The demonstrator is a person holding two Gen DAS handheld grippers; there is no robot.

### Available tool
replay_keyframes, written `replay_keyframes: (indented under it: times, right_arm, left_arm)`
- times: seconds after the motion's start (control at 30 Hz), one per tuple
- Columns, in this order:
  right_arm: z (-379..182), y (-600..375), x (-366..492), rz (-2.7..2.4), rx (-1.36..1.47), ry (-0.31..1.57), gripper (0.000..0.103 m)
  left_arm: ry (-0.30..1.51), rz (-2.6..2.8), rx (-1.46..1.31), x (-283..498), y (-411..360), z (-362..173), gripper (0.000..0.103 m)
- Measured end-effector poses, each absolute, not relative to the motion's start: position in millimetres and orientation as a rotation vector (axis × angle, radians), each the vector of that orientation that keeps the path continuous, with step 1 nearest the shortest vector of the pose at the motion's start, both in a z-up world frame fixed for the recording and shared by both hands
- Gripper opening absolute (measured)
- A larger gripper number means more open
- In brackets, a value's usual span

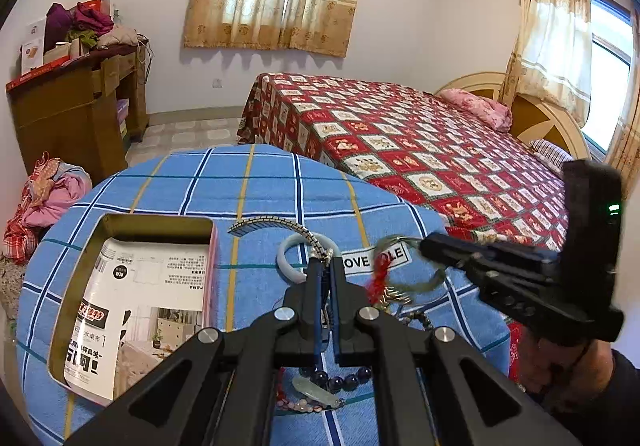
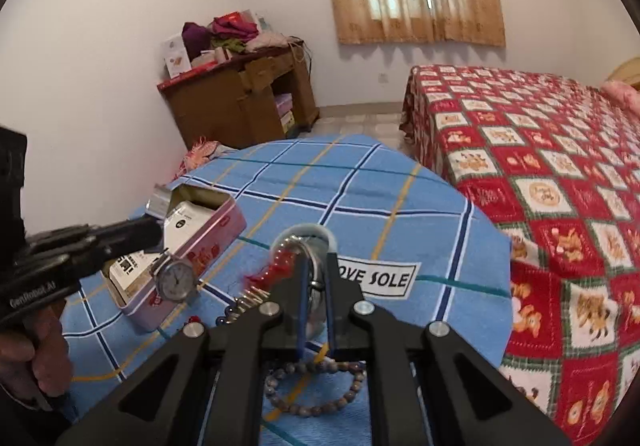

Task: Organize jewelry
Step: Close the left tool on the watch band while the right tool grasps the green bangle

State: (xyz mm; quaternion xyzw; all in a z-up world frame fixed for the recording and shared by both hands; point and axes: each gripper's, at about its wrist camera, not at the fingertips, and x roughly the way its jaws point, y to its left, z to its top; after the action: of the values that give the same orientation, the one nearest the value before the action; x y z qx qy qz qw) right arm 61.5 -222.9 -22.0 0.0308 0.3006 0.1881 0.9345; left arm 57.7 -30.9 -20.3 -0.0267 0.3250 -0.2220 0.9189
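Note:
My left gripper (image 1: 323, 262) is shut on a silver watch; its metal band (image 1: 276, 225) arcs out from the fingertips, and its round dial (image 2: 175, 279) hangs beside the tin in the right wrist view. My right gripper (image 2: 316, 260) is shut on a green ring pendant with a red tassel (image 2: 276, 270), also seen in the left wrist view (image 1: 408, 278). An open pink tin (image 1: 132, 286) lined with printed paper sits at the left of the blue checked cloth (image 1: 256, 185). A pale jade bangle (image 1: 286, 250) lies on the cloth behind the left fingertips.
Bead bracelets lie on the cloth: dark purple beads with a pale pendant (image 1: 340, 382) and a brown bead loop (image 2: 316, 390). A "LOVE SOLE" label (image 2: 384, 280) is on the cloth. A bed with a red quilt (image 1: 420, 149) stands at right, a wooden desk (image 1: 76, 105) at left.

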Motion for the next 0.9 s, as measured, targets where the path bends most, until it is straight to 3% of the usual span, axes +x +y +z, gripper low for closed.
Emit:
replay_keyframes:
  times: [0.43,0.6,0.73,0.9]
  right_arm:
    - [-26,-237,62,0.407,0.113,0.651,0.01]
    - [2,-234,47,0.44,0.104,0.543,0.01]
    - [-24,-228,69,0.416,0.078,0.659,0.01]
    - [-6,-225,57,0.443,0.093,0.603,0.01]
  left_arm:
    - [0.67,-0.47,-0.059,57,-32,-19,0.002]
    - [0.652,-0.469,-0.049,56,-34,-13,0.002]
    - [0.662,-0.479,-0.048,55,-36,-15,0.002]
    - [0.677,-0.477,-0.054,58,-32,-19,0.002]
